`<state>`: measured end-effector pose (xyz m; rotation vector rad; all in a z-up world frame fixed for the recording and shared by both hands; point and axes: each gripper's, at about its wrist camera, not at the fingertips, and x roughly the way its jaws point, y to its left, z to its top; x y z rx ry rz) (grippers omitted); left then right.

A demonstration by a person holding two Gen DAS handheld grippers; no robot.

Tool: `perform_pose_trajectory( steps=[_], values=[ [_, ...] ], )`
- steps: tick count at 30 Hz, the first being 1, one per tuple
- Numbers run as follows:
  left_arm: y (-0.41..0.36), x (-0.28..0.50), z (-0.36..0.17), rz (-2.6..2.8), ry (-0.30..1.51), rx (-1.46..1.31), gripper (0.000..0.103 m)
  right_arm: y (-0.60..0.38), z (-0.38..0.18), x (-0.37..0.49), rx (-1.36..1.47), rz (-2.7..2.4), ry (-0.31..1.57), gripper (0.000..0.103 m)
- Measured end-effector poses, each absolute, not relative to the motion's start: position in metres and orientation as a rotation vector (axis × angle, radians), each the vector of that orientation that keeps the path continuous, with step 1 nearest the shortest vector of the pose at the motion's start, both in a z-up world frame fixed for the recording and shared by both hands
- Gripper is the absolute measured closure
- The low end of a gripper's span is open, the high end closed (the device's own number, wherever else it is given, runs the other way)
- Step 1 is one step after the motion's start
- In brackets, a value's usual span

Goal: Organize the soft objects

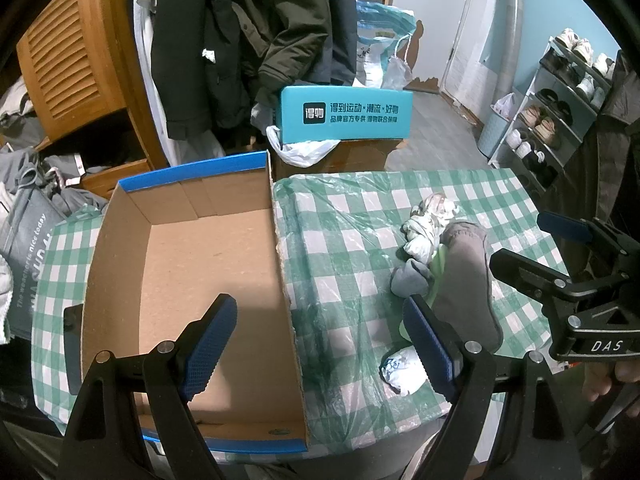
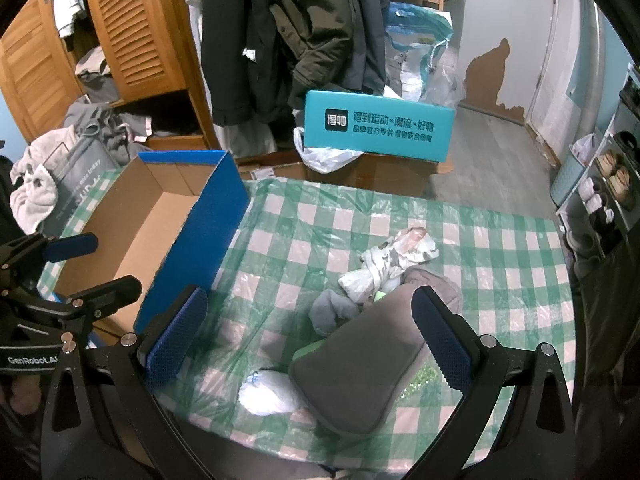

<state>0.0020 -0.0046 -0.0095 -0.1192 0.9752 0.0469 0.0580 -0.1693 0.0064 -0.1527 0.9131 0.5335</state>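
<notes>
Left wrist view, nearest first: left gripper spread wide and empty, its two blue-padded fingers hanging over the near wall of the cardboard shoe box, one finger inside the box line, the other over the tablecloth. Just beyond the right-hand finger, a small white balled sock on the green-and-white checked tablecloth. Past it, a long grey sock stretched away from the camera, a light green piece of cloth peeking from under its left edge, a crumpled blue-grey sock touching that same side. Farther on, a patterned white bundle of socks against the grey sock's far end. Box interior bare, blue trim along the rims.

Right wrist view: right gripper likewise spread and empty, poised above the near half of the grey sock, right-hand pad over its edge, left-hand pad near the blue outer wall of the box. All soft things on the cloth, to the right of the box, none inside.

Behind the table: a teal carton with printed Chinese text resting on brown boxes, a white plastic bag beneath it. Farther still, dark coats hanging, a wooden louvred cabinet at left, a shoe rack at right.
</notes>
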Motion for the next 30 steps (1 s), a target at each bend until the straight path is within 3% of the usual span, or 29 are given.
perform_pose_trajectory(
  steps=[30],
  values=[
    [-0.0046,0.0026,-0.0088,0.047,0.979,-0.12,0.017,-0.1704,0.0048,0.0593,-0.155,0.53,0.923,0.002]
  ],
)
